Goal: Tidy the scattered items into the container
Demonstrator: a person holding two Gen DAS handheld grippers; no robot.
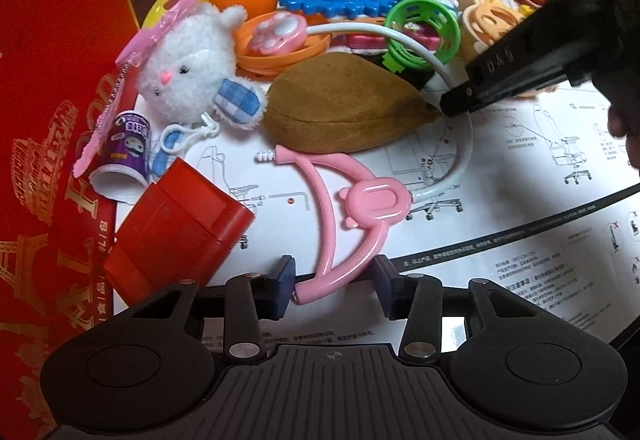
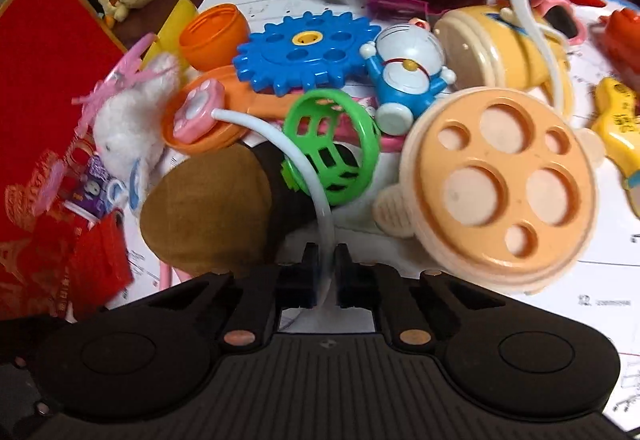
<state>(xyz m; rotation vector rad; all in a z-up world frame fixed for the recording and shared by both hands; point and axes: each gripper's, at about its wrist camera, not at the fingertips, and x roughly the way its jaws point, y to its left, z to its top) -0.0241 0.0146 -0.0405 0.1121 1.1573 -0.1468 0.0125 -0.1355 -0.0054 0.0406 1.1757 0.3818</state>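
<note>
The right gripper (image 2: pixel 327 272) is pinching one thin white curved band (image 2: pixel 280 138), its pads pressed together on the strip. Taking the brown stuffed cushion (image 1: pixel 340 108) as the landmark, the band is arching over the cushion's far edge, its free end resting against the pink paw-print toy (image 1: pixel 278 32) just behind the cushion, and in the left view it is curling down past the cushion's pointed tip, where the right gripper (image 1: pixel 450 108) is coming in from the side.

The left gripper (image 1: pixel 332 280) is standing spread around the near end of one pink curved plastic piece (image 1: pixel 352 200), which is lying on the printed sheet (image 1: pixel 520 176) just in front of the cushion; its pads are not pressing the piece.

One green cage ring (image 2: pixel 332 148) is sitting right at the cushion's far side, threaded close to the band and crowding it. Behind the cushion are lying one blue gear (image 2: pixel 308 52), one orange cup half (image 2: pixel 212 36) and one blue-and-white cat figure (image 2: pixel 408 76). One round peach disc (image 2: pixel 504 184) with holes is lying beside the ring, away from the cushion. One white plush bunny (image 1: pixel 188 68), one purple little can (image 1: pixel 128 152) and one red box (image 1: pixel 176 228) are lying on the cushion's other side, against the red container wall (image 1: pixel 52 80).
</note>
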